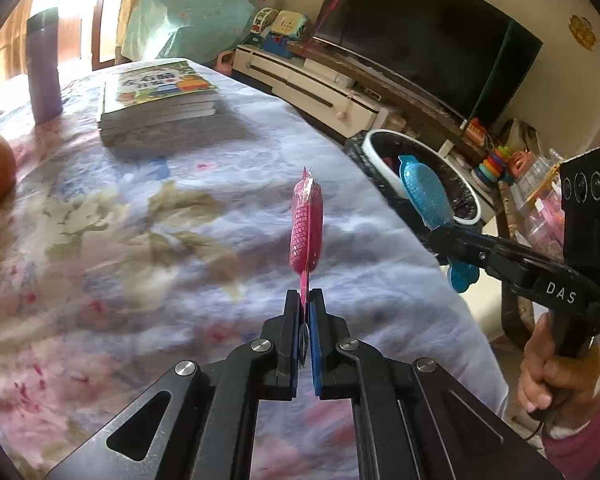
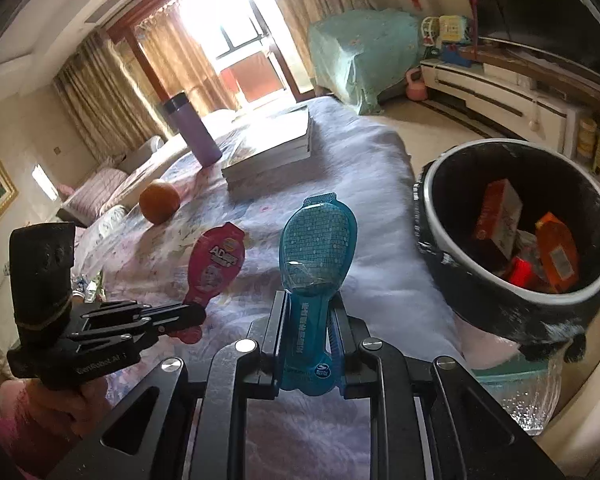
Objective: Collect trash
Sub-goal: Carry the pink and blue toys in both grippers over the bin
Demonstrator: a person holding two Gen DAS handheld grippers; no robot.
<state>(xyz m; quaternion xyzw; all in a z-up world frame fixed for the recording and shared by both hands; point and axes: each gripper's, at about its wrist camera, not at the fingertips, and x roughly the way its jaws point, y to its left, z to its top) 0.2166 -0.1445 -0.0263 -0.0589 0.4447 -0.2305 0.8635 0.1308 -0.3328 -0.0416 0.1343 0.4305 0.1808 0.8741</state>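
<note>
The left gripper [image 1: 309, 300] is clamped tight on the narrow tail of a pink pouch [image 1: 306, 226], which stands edge-on above the jaws and clear of the flowered cloth [image 1: 140, 240] that covers the table. From the right wrist view the same pink pouch [image 2: 216, 264] shows its printed face, held out from the left gripper [image 2: 192, 314] over the cloth. The right gripper [image 2: 310, 312] pinches the stem of a blue pouch [image 2: 318, 248], its jaws closed partway on the packet's neck, with the wide, dotted end raised in front of them. In the left wrist view that blue pouch [image 1: 424, 196] hangs past the table's edge, in front of the black bin [image 1: 380, 144] with the white rim. A hand [image 1: 552, 376] in a pink sleeve grips the right gripper's handle.

The bin [image 2: 452, 256] sits just beside the table, to the right of the blue pouch, and holds a red-and-white box [image 2: 500, 216] and orange wrappers [image 2: 556, 256]. Farther back on the cloth lie an orange [image 2: 160, 202], a purple flask [image 2: 194, 132] standing upright and a stack of books [image 2: 272, 152]. Beyond the table are a dark television screen [image 1: 420, 36] above a white cabinet [image 1: 300, 80], a piece of furniture under a teal cover [image 2: 360, 52] and a curtained window [image 2: 220, 28].
</note>
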